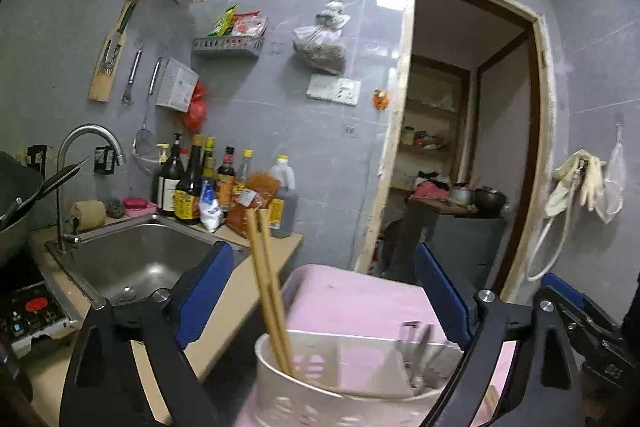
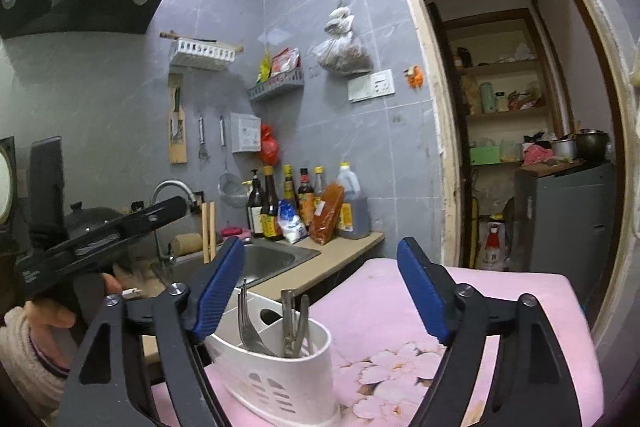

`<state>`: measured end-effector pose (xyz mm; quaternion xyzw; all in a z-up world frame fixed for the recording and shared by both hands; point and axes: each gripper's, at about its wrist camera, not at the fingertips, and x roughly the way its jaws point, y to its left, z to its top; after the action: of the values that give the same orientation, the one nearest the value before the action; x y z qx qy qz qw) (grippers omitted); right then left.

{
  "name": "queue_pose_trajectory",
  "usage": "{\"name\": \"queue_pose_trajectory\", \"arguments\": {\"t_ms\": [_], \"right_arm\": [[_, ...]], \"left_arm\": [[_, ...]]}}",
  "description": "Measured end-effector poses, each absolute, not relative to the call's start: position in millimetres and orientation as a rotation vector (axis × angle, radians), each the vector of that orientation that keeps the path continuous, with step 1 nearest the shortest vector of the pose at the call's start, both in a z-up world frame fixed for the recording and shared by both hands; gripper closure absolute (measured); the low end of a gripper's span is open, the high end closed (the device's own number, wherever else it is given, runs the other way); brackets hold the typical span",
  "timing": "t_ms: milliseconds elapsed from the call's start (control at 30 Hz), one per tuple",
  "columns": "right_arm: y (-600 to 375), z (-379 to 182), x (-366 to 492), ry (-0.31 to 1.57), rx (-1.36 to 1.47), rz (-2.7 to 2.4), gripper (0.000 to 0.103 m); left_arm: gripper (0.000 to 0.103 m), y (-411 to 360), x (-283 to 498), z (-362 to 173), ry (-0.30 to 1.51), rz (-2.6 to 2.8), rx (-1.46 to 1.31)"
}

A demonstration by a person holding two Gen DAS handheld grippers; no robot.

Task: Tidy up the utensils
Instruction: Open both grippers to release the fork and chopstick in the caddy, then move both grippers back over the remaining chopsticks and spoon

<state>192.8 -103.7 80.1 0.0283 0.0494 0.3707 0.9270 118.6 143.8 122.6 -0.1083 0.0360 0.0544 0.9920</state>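
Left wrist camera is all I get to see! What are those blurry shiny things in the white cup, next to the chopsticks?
Observer: The right wrist view shows one clearly: a fork standing in the white holder.
Operator: What's the other one?
Observer: A metal tong-like tool, upright beside the fork.
Operator: Is the pink cloth just plain?
Observer: No, pale flowers are printed on the pink cloth.

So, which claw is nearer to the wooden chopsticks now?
Left. The left claw hangs open directly over the white utensil holder, with the chopsticks standing between its fingers. The right claw, also open, sits further off, near the fork.
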Motion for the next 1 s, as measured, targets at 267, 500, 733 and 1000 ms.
{"name": "queue_pose_trajectory", "arguments": {"t_ms": [267,500,733,1000], "right_arm": [[-146.6,93.5,166.9,0.061,0.054,0.667,0.0],[-196.0,93.3,152.2,0.077,0.003,0.543,0.0],[-239.5,64.5,151.8,0.212,-0.047,0.442,0.0],[-259.2,26.9,165.0,0.421,-0.046,0.424,0.018]], "left_arm": [[0.008,97.1,104.2,126.2,0.106,-0.01,-0.14],[0.007,54.3,108.0,106.3,0.228,-0.155,-0.088],[0.007,6.4,120.0,68.7,0.394,-0.275,0.016],[0.008,-36.6,134.0,30.9,0.552,-0.366,0.095]]}}
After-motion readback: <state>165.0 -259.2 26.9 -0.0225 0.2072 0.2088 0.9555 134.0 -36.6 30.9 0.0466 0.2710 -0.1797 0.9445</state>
